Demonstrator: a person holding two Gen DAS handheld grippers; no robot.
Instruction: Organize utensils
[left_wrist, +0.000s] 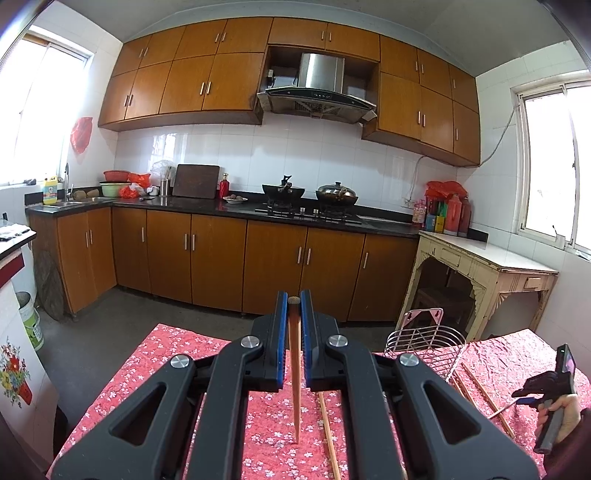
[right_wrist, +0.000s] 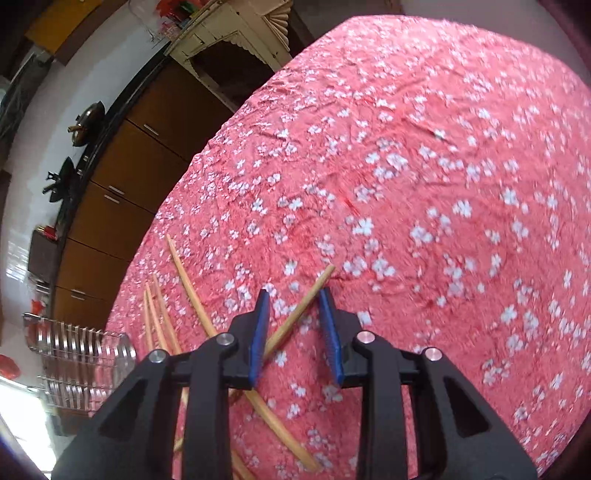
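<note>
Our left gripper (left_wrist: 294, 301) clamps a chopstick (left_wrist: 294, 373) upright, left of the rack (left_wrist: 424, 341). Our right gripper (right_wrist: 294, 299) stands spread over another chopstick (right_wrist: 300, 305) lying crosswise on the cloth (right_wrist: 424, 184), right of the rack.

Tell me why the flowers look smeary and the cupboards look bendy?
Right wrist view: motion blur smears the cloth, worst at right. Left wrist view: sharp, but the fisheye lens bows the cupboards, and both windows glare white.
</note>
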